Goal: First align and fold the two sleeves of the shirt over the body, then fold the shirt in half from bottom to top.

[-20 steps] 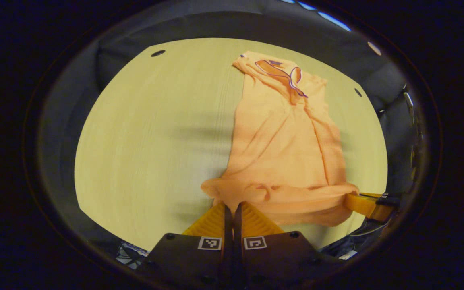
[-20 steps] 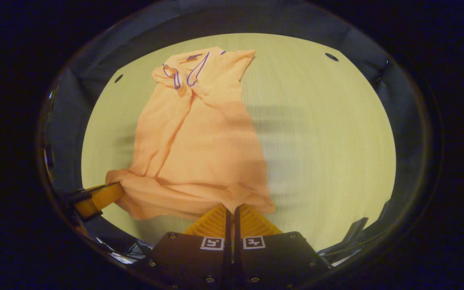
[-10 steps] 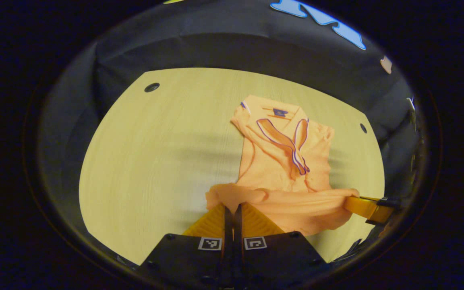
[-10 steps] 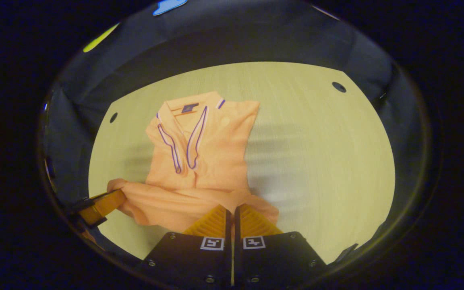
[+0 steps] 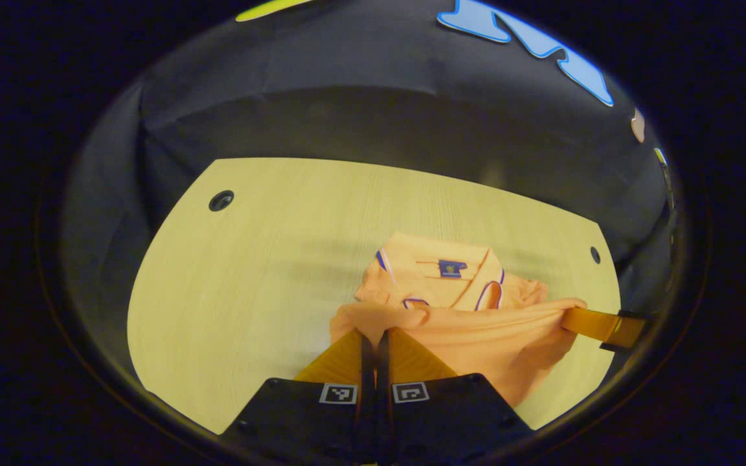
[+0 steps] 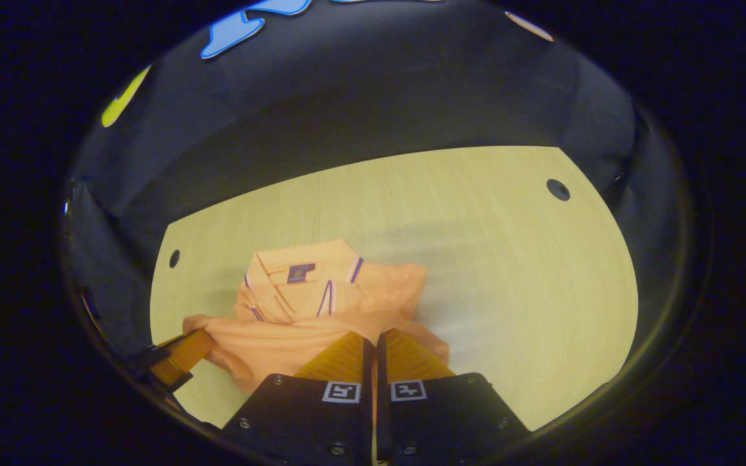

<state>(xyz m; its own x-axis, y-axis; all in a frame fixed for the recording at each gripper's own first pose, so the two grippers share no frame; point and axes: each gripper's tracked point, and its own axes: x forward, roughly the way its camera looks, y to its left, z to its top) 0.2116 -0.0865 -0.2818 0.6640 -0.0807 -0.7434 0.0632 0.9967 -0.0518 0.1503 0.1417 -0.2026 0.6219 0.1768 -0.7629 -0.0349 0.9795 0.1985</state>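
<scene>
Both our left gripper (image 5: 373, 333) and right gripper (image 6: 373, 336) pinch the orange shirt (image 5: 470, 323) hem closed; we should lay it level on the collar (image 6: 302, 285).

Counts: 1 shirt (image 5: 476, 336), 2 grippers, left gripper (image 5: 373, 333) + right gripper (image 6: 373, 336), 1 table (image 5: 250, 272) w/ 2 holes, left hole (image 5: 221, 200) & right hole (image 5: 595, 254)

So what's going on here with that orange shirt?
A person is folding the orange shirt on the wooden table with a handheld tool in each hand. The left tool and the right tool each pinch a corner of the bottom hem, held lifted and stretched between them close to the collar. The sleeves look already folded in.
</scene>
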